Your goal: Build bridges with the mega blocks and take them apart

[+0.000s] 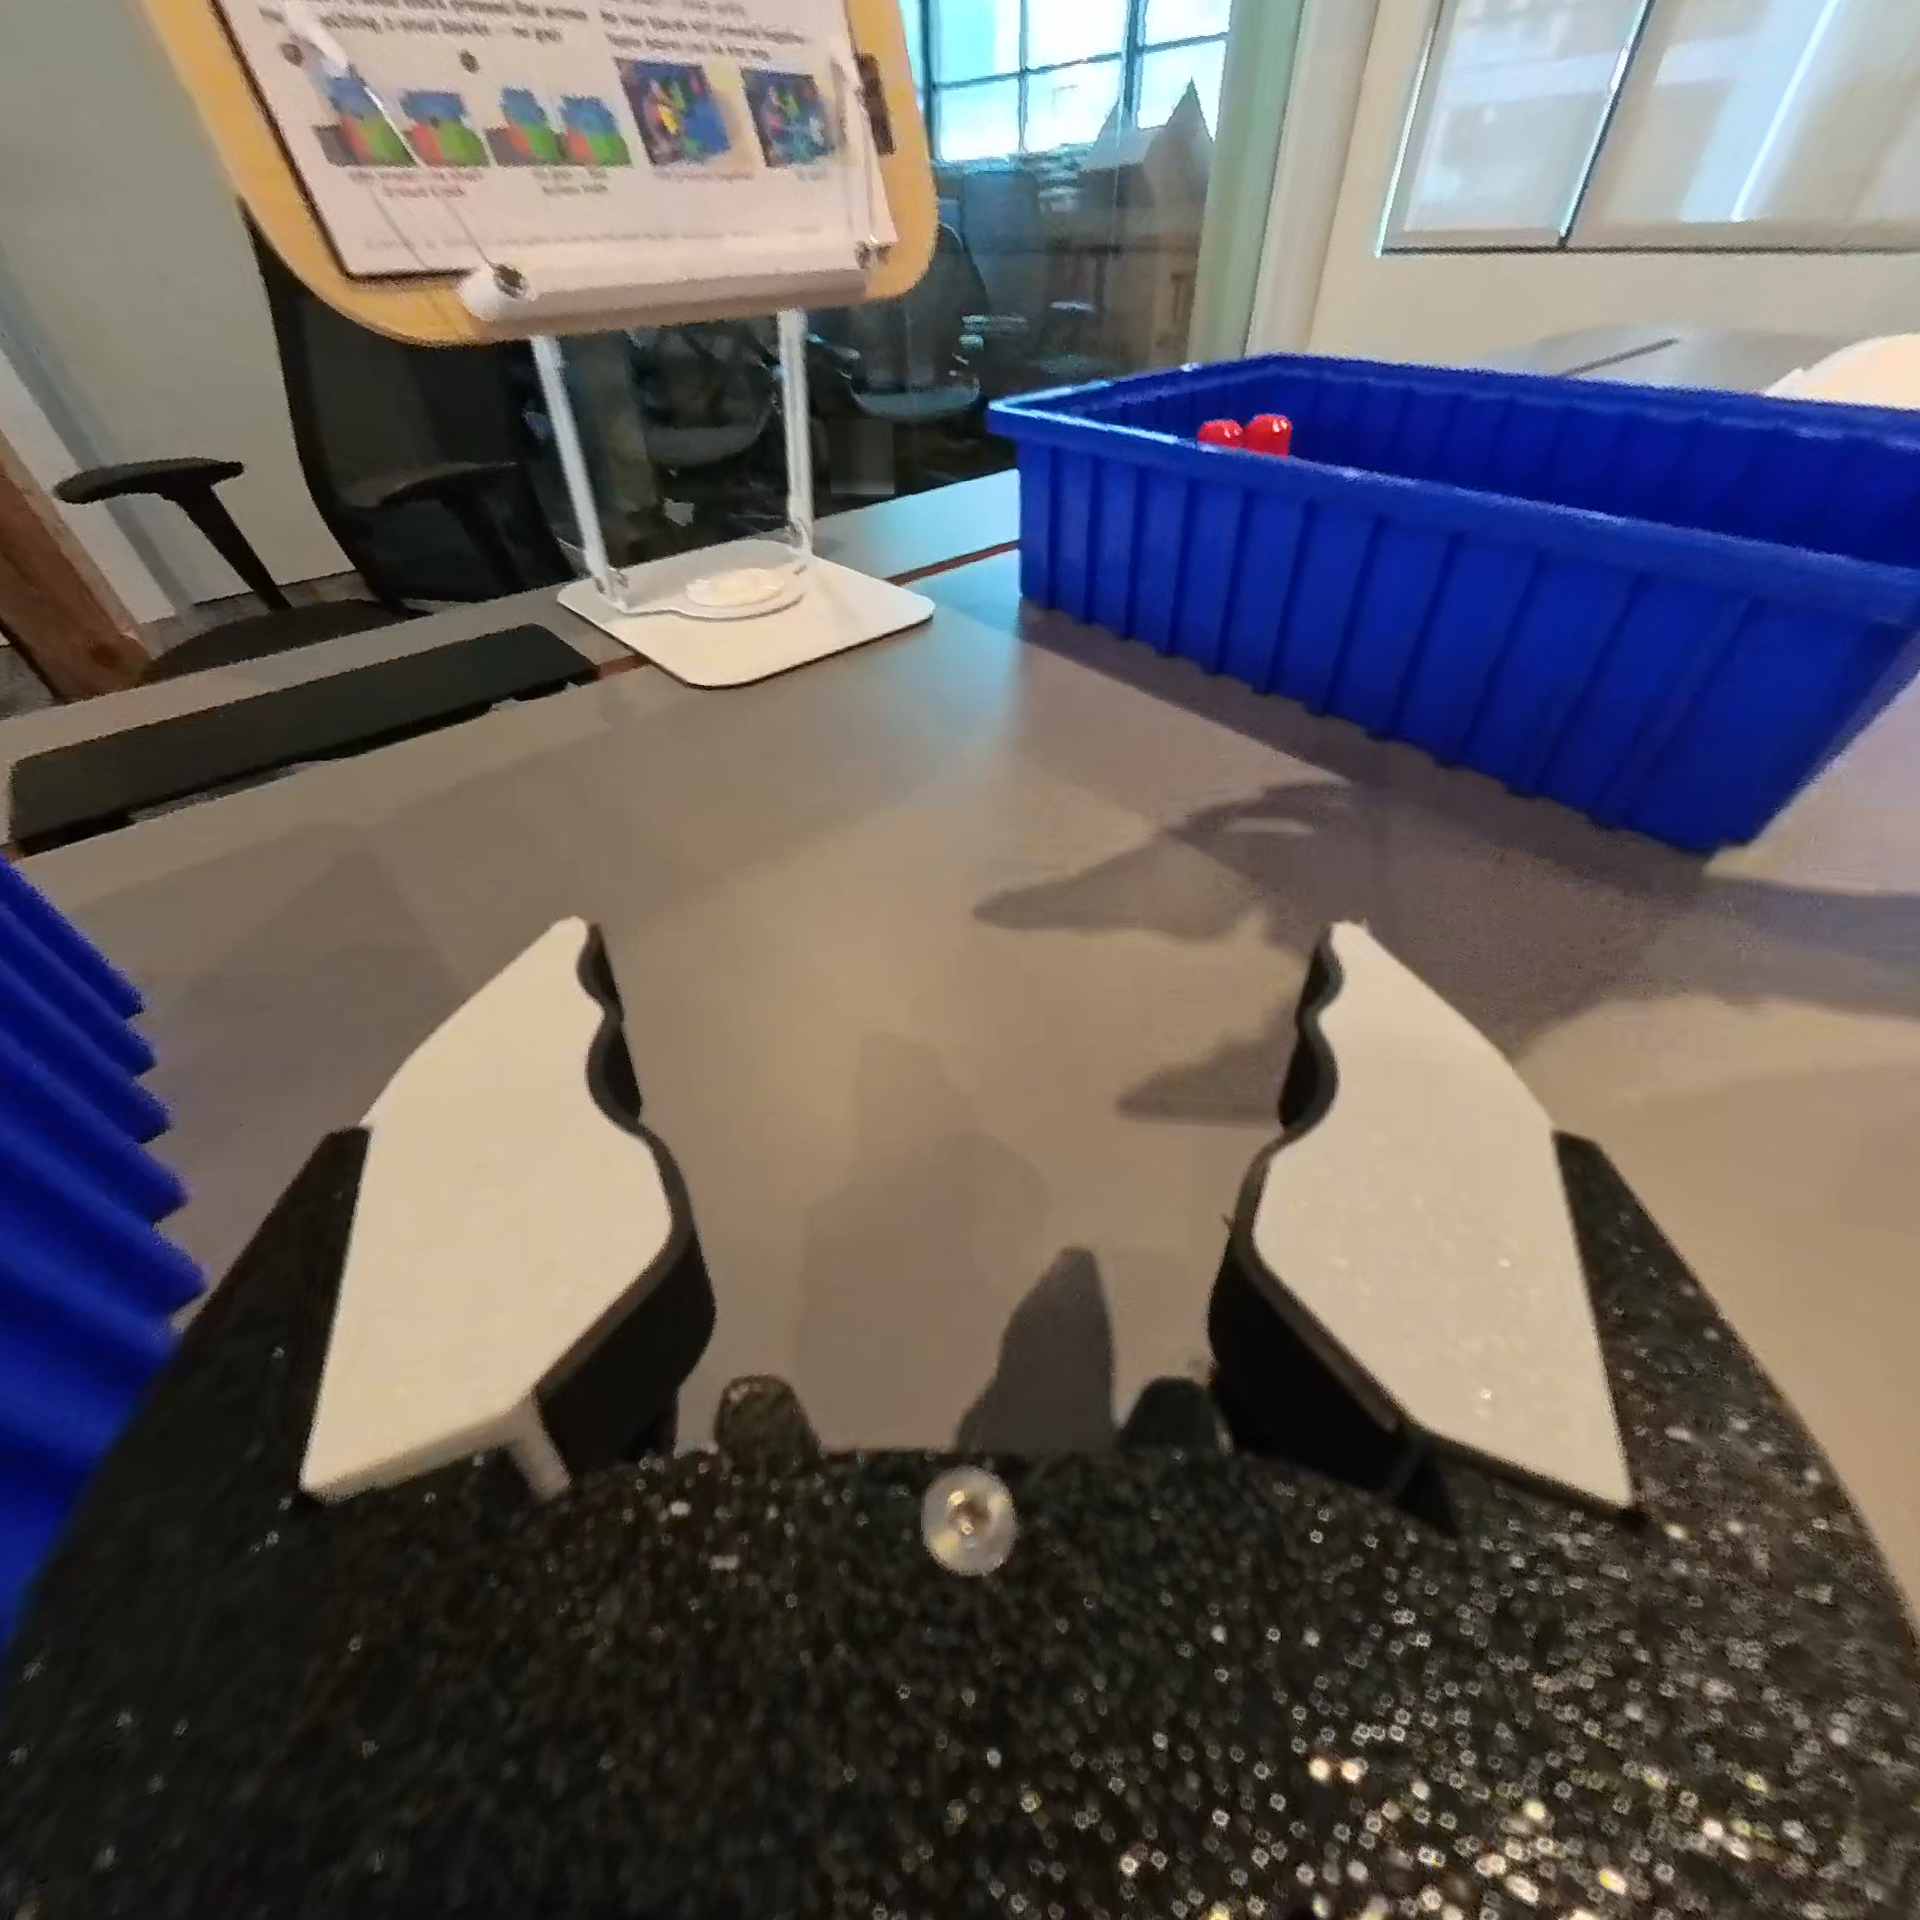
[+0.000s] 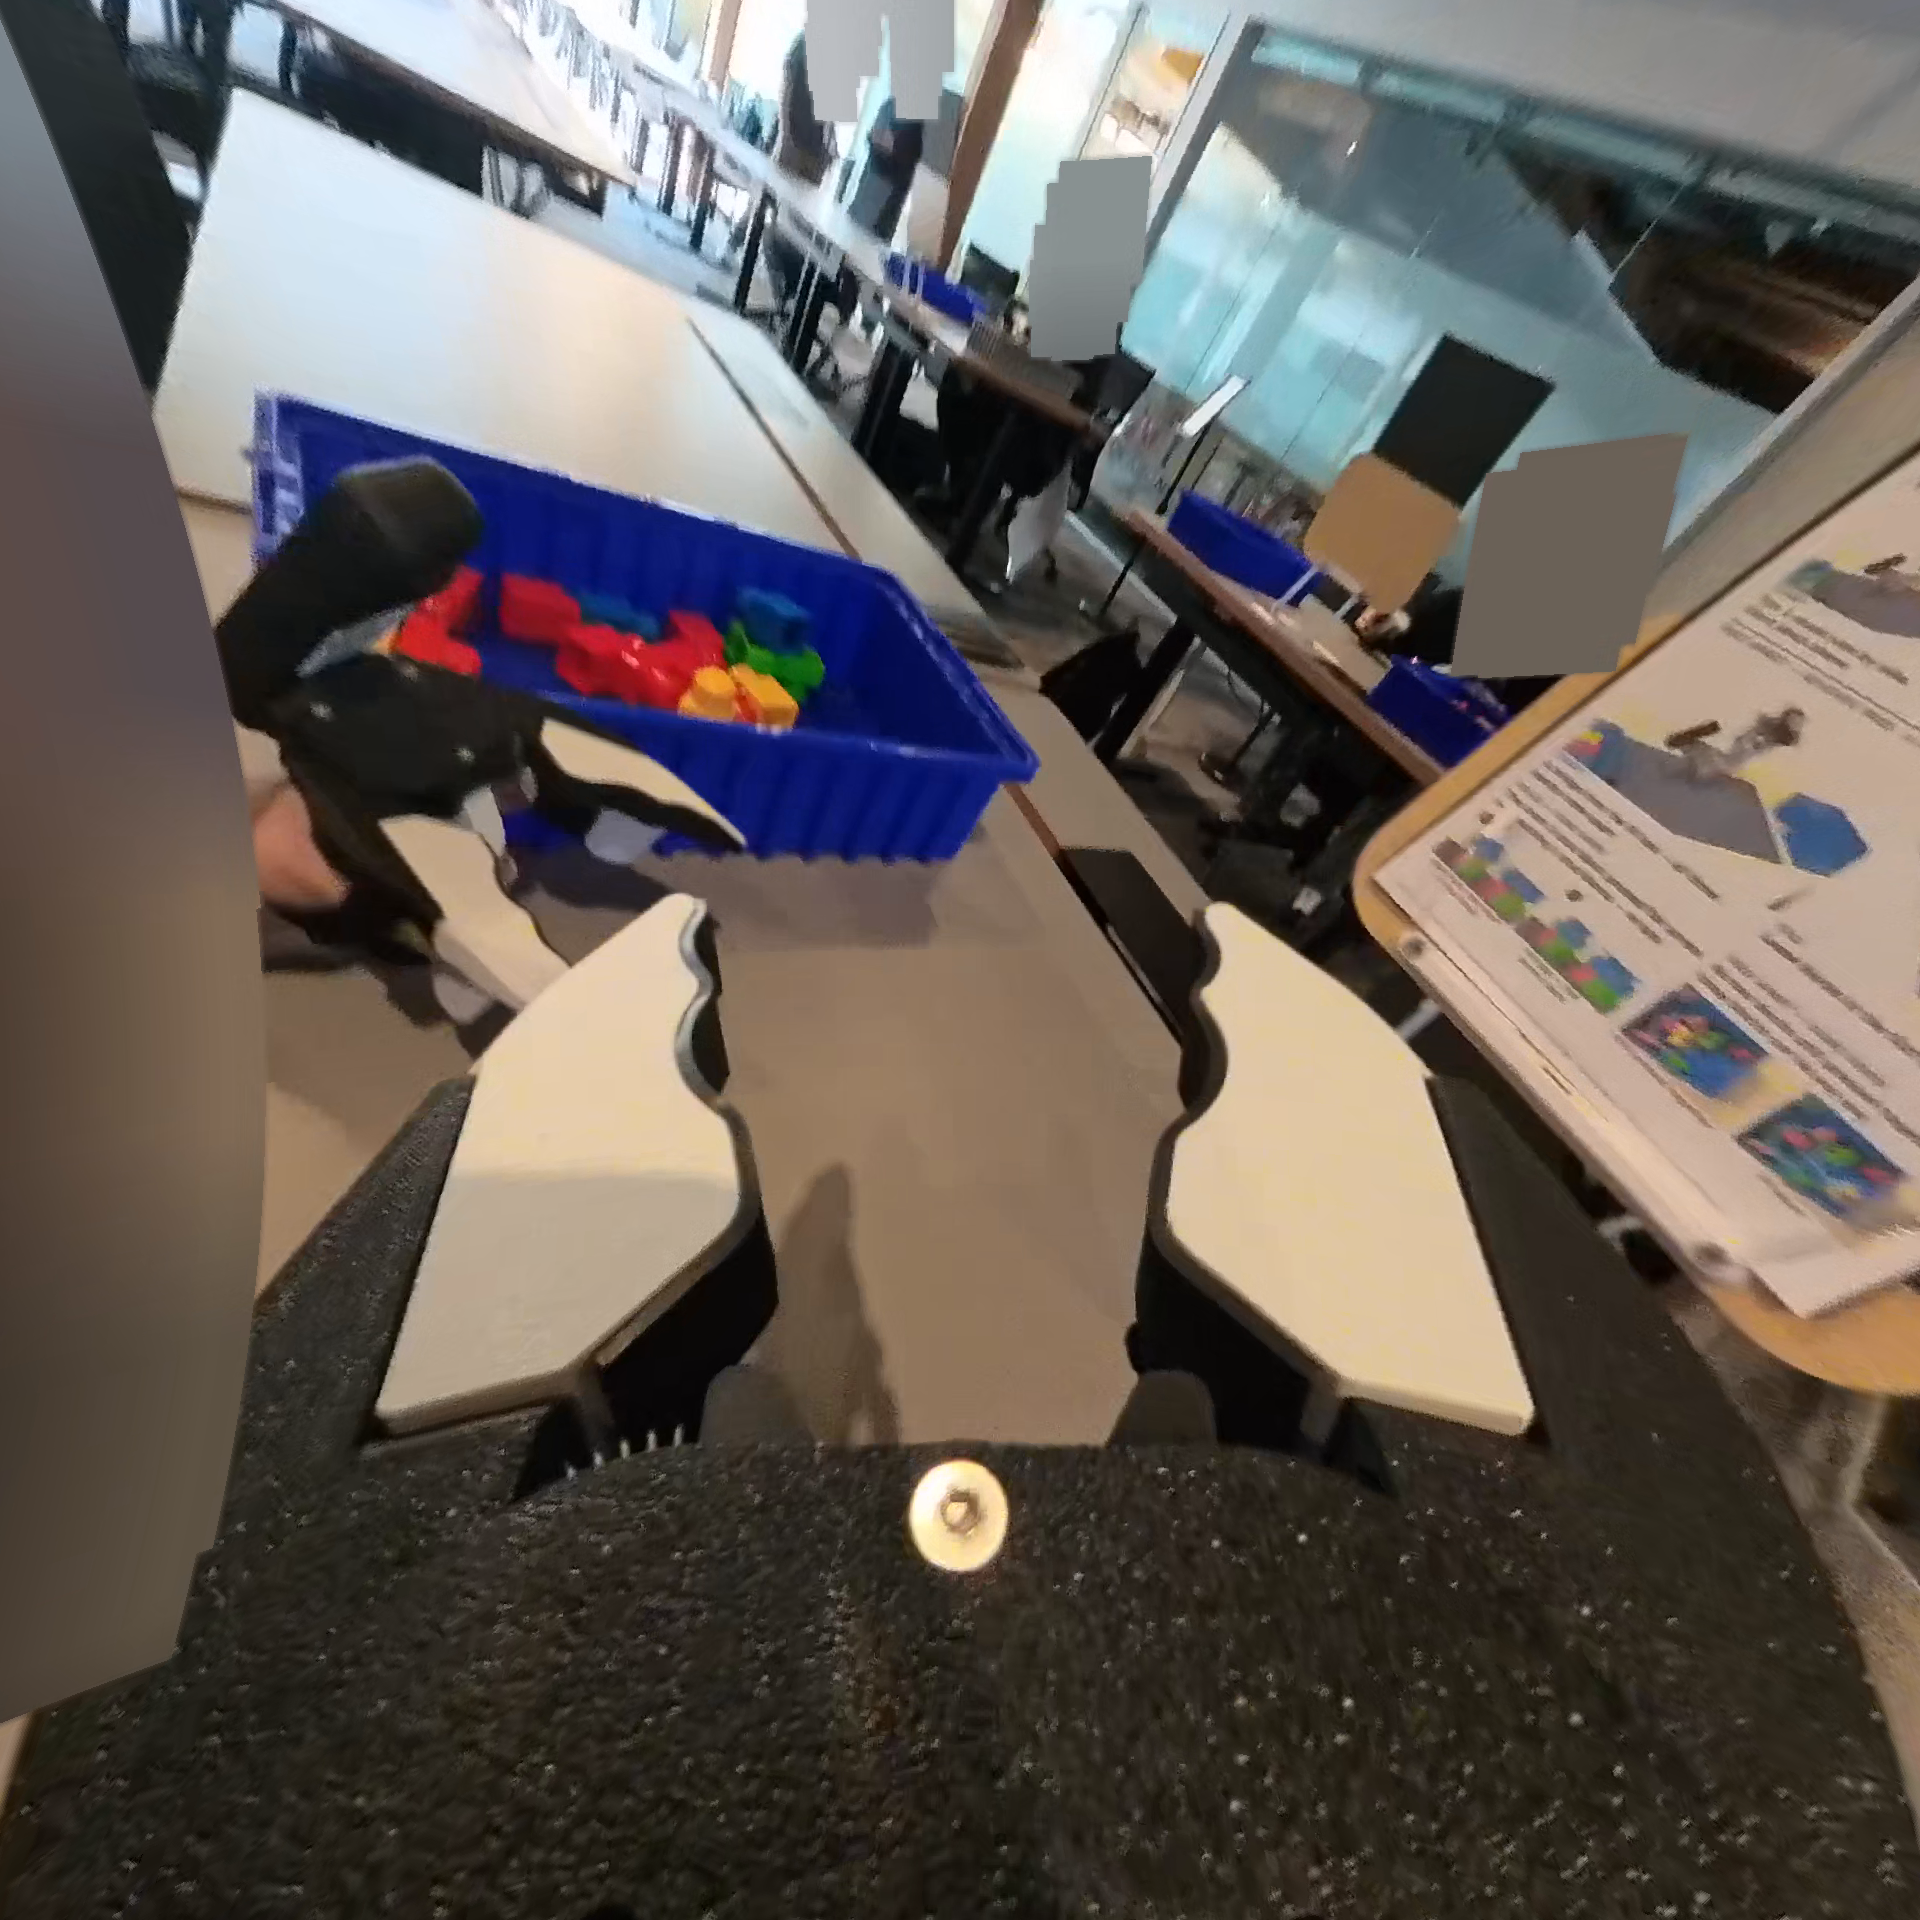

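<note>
Several mega blocks, red, blue, green and yellow-orange, lie loose in a blue bin on the grey table. My right gripper is open and empty, low over bare table in front of that bin. My left gripper is open and empty over bare table. It also shows in the right wrist view, open, just in front of the bin's near wall. A red block peeks over the rim of a blue bin at the far right.
A board with an instruction sheet stands on a white foot at the back; it shows at the right in the right wrist view. A ribbed blue bin wall is close at the left. A black pad lies nearby.
</note>
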{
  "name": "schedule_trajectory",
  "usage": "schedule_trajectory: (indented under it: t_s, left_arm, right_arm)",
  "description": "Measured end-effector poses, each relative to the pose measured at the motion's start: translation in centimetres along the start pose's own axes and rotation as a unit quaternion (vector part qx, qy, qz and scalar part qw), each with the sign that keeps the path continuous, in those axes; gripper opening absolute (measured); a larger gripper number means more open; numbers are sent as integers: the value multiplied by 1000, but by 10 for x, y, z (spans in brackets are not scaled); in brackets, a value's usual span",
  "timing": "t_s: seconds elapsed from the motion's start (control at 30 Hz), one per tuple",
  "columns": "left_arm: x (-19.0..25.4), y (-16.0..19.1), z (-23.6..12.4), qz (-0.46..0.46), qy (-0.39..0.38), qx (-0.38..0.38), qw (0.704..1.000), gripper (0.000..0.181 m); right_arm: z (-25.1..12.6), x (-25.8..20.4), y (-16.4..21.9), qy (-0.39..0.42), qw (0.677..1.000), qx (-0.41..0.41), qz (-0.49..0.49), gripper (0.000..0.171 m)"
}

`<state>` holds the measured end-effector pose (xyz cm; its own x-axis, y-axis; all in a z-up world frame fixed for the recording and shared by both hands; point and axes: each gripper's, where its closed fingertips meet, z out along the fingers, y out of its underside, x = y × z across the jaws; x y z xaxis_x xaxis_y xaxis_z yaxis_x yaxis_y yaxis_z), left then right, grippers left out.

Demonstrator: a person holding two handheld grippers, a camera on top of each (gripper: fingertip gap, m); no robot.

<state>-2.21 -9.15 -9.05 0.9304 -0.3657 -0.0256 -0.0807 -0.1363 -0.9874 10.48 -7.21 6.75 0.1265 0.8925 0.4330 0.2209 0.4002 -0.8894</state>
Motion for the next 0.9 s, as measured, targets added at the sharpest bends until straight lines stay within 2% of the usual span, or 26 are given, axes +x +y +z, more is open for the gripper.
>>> schedule_trajectory:
  t_s: [0.17, 0.33, 0.5, 0.57, 0.77, 0.9]
  left_arm:
    - [-19, -6, -3, -22, -60, 6, 998, 114]
    - [-37, -22, 2, -39, -124, 21, 991, 104]
    - [-65, -37, 8, -40, -186, 10, 982, 101]
    - [-74, -46, 7, -50, -203, 14, 978, 100]
    - [-73, -49, 8, -49, -207, 16, 977, 81]
    - [-57, -65, -17, -4, -209, 14, 978, 68]
  right_arm:
    - [51, -21, -1, 30, 994, 69, 78, 85]
    - [93, 3, 28, 145, 979, 98, 109, 86]
    - [90, 33, 75, 267, 945, 138, 130, 86]
    - [86, 35, 87, 272, 941, 137, 145, 87]
    - [87, 33, 111, 300, 942, 115, 100, 86]
    - [98, 17, 116, 298, 950, 96, 21, 85]
